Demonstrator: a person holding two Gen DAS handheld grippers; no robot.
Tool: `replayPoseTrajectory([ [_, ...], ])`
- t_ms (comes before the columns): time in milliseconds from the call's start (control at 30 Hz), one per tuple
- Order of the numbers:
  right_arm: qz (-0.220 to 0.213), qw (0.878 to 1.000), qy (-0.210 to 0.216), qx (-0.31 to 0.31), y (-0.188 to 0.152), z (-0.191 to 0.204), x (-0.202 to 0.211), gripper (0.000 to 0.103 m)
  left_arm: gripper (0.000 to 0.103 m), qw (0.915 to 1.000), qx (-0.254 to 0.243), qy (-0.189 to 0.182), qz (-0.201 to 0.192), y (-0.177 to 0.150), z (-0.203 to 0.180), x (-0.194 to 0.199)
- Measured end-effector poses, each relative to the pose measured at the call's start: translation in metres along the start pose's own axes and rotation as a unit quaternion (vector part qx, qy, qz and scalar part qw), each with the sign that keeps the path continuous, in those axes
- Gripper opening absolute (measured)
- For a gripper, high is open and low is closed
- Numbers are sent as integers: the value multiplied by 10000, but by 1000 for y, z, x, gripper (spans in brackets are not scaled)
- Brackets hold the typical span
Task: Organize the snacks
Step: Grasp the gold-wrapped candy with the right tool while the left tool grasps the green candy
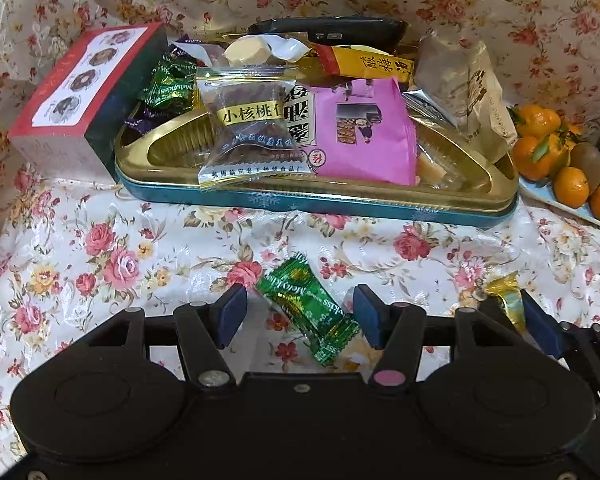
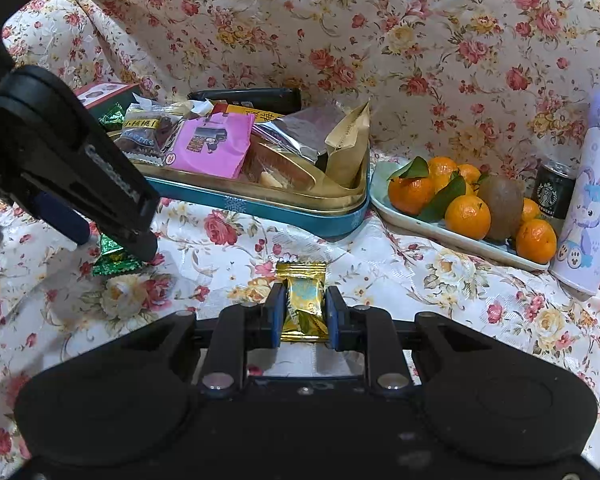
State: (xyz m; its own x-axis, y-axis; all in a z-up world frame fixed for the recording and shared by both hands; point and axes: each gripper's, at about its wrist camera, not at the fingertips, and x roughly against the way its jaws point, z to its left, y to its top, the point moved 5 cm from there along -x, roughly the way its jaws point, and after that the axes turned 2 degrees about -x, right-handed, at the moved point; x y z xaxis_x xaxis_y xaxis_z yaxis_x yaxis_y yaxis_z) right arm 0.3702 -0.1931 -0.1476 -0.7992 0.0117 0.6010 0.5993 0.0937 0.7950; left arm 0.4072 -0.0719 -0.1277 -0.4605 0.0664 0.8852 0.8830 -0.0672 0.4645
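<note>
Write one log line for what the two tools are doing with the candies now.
left tool: open around green candy on cloth | right tool: shut on gold candy | tin: behind, full of snacks

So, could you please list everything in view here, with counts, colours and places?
Tin: one, teal with gold lining, on the floral cloth, heaped with wrapped snacks.
Pink packet: one, in the tin.
Box: one, red and green, at the tin's left end.
Green candy: one, on the cloth between the left gripper's open jaws.
Gold candy: one, clamped in the right gripper.
Plate: one, pale, right of the tin, holding oranges and a kiwi.
Can: one, black, behind the plate.
Bottle: one, white and lilac, far right.
Left gripper: black, open.
Right gripper: black, shut.
</note>
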Motion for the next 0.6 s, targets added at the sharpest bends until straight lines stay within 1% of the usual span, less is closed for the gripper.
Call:
replayPoseTrajectory([
  [100, -1, 10000, -8, 6, 0, 0, 0, 22, 61, 9999, -22, 110, 11, 0, -1, -1],
  [167, -1, 10000, -4, -1, 0, 0, 0, 22, 56, 9998, -40, 175, -4, 0, -1, -1],
  [200, -1, 10000, -4, 1, 0, 0, 0, 22, 54, 9998, -67, 194, -9, 0, -2, -1],
  [233, -1, 10000, -6, 1, 0, 0, 0, 22, 47, 9998, -93, 191, -9, 1, -3, -1],
  [267, -1, 10000, -7, 3, 0, 0, 0, 22, 44, 9998, -122, 178, -10, 1, -4, 0],
  [300, -1, 10000, -5, 0, 0, 0, 0, 22, 39, 9997, -144, 185, -7, 2, -5, 1],
  [467, -1, 10000, -4, 0, 0, 0, 0, 22, 38, 9997, -113, 212, -24, 0, -4, 4],
  [600, -3, 10000, 0, -10, 0, 0, 0, 22, 38, 9992, -275, 255, -135, -7, -5, 17],
])
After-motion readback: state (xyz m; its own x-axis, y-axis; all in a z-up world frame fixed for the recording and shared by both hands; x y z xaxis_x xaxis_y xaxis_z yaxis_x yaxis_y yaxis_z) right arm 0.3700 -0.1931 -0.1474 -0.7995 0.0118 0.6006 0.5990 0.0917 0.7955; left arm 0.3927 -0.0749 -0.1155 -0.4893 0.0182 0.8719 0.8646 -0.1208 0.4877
